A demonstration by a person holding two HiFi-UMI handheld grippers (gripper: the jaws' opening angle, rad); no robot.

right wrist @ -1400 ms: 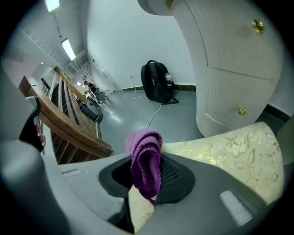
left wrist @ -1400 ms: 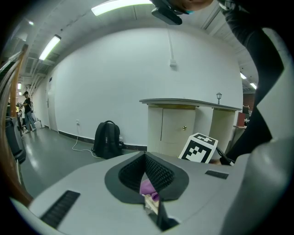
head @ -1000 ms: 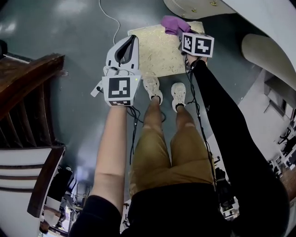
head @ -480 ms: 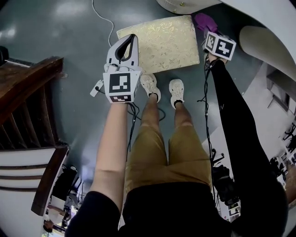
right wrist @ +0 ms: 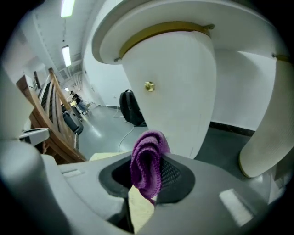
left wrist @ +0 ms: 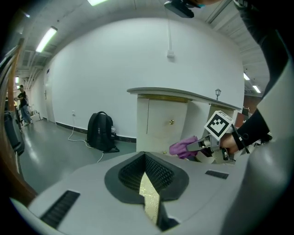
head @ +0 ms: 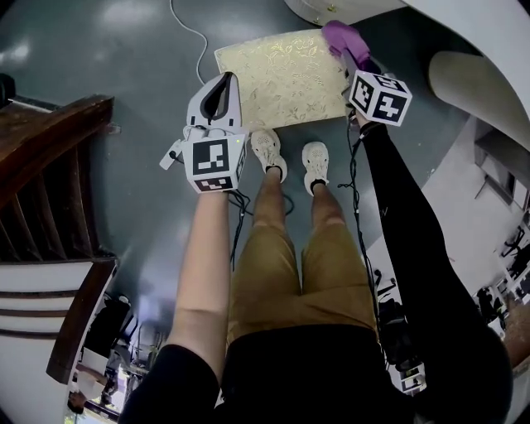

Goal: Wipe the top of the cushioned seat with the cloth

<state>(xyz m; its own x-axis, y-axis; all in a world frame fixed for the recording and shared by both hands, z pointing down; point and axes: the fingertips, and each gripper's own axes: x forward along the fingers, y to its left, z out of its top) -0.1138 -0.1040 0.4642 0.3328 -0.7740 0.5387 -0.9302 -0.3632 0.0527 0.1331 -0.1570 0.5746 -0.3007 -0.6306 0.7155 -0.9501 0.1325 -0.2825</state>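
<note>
On the floor [head: 141, 74], just ahead of both shoes [head: 272, 153]: cushioned seat [head: 281, 74]. At its far right corner, cloth [head: 346, 40], between the jaws of the right gripper [head: 358, 62]. By its left edge, left gripper [head: 227, 79]. Beyond the seat, cabinet [head: 331, 10] and cable [head: 192, 33]; far left, stairs [head: 50, 141].

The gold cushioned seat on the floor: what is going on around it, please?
A person stands over the cushioned seat with a tool in each hand. The right tool is shut on a purple cloth and holds it at the seat's far right corner; whether the cloth presses on the fabric cannot be told. The left tool is shut and empty, held near the seat's left edge.
</note>
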